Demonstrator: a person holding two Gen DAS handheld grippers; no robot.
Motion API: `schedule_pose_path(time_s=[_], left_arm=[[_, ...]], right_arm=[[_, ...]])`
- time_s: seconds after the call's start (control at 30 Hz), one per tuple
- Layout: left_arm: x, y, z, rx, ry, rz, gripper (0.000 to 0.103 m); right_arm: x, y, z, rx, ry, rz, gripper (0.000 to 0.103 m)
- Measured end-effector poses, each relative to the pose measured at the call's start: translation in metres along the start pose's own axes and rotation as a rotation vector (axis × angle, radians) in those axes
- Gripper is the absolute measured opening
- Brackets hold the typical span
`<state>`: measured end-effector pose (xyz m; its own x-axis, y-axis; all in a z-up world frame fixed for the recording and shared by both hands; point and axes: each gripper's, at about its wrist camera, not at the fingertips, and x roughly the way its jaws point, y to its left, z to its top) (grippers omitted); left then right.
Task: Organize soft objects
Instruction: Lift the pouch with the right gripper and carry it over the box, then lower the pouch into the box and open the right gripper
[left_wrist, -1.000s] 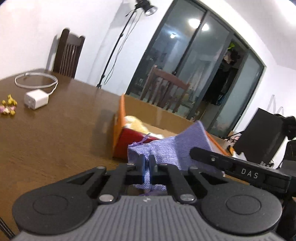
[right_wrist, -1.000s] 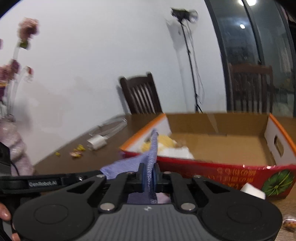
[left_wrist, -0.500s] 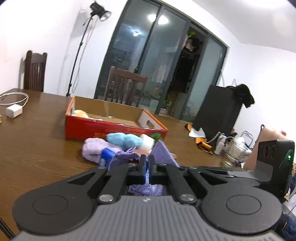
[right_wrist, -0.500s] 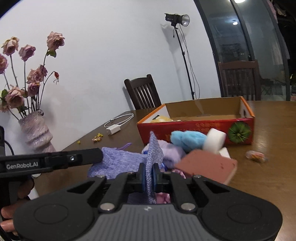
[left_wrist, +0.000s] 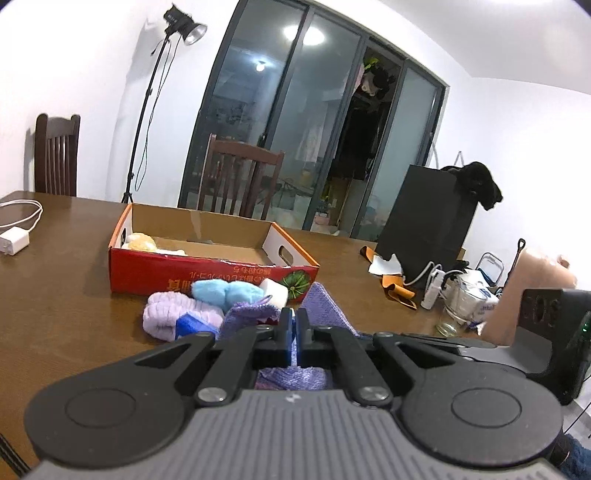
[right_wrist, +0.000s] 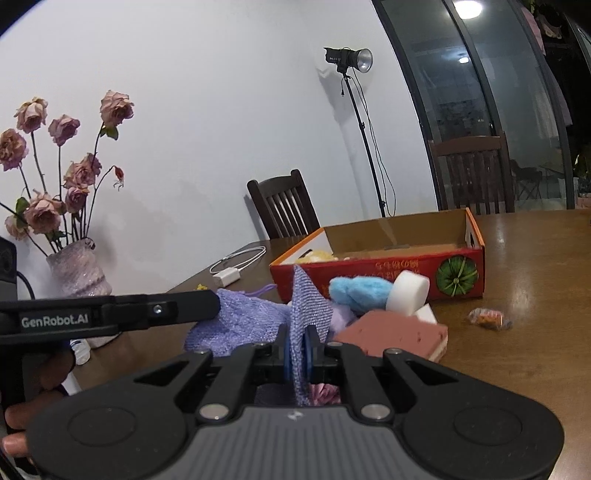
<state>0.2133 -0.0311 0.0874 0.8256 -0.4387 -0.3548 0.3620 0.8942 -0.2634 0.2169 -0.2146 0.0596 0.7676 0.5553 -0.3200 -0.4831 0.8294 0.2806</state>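
Both grippers hold one purple knitted pouch (right_wrist: 255, 321), stretched between them above the table. My left gripper (left_wrist: 293, 325) is shut on one edge of it (left_wrist: 325, 306). My right gripper (right_wrist: 299, 347) is shut on another edge that stands up as a point (right_wrist: 306, 295). Beyond lie a lilac sock (left_wrist: 170, 317), a blue fluffy piece (left_wrist: 225, 291), a white foam round (right_wrist: 408, 291) and a pink sponge block (right_wrist: 391, 336). The red cardboard box (left_wrist: 207, 277) stands behind them with a yellow soft thing (left_wrist: 142, 240) inside.
A vase of dried roses (right_wrist: 77, 269) stands at the left table edge. A white charger with cable (left_wrist: 13, 240) lies far left. A wrapped candy (right_wrist: 487, 319) lies right of the sponge. A black box, a jar and clutter (left_wrist: 447, 291) sit at the right. Chairs stand behind the table.
Both grippers pulled back from the box with the pouch between them. The loose soft things in front of the box came into view. In the last half second the view barely shifted.
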Motion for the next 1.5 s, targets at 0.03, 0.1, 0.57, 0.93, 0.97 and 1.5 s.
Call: schedule_pose_path(time_s=[0.03, 0.1, 0.57, 0.93, 0.97, 1.5], left_arm=[[0.004, 0.002, 0.005, 0.001, 0.001, 0.005, 0.003], [0.016, 0.006, 0.018, 0.006, -0.001, 0.007, 0.003], [0.156, 0.071, 0.134, -0.004, 0.044, 0.044, 0.003], [0.278, 0.172, 0.183, -0.002, 0.163, 0.229, 0.003], [0.288, 0.178, 0.182, 0.009, 0.177, 0.246, 0.003], [0.302, 0.201, 0.165, 0.107, 0.322, 0.332, 0.037]], right_arm=[[0.003, -0.002, 0.005, -0.005, -0.004, -0.003, 0.008], [0.010, -0.006, 0.018, -0.016, -0.015, -0.003, 0.008], [0.133, -0.069, 0.134, -0.012, -0.013, -0.016, 0.008], [0.327, -0.123, 0.184, 0.176, 0.211, 0.023, 0.008], [0.341, -0.129, 0.184, 0.215, 0.230, 0.021, 0.008], [0.398, -0.149, 0.155, 0.400, 0.369, -0.055, 0.060]])
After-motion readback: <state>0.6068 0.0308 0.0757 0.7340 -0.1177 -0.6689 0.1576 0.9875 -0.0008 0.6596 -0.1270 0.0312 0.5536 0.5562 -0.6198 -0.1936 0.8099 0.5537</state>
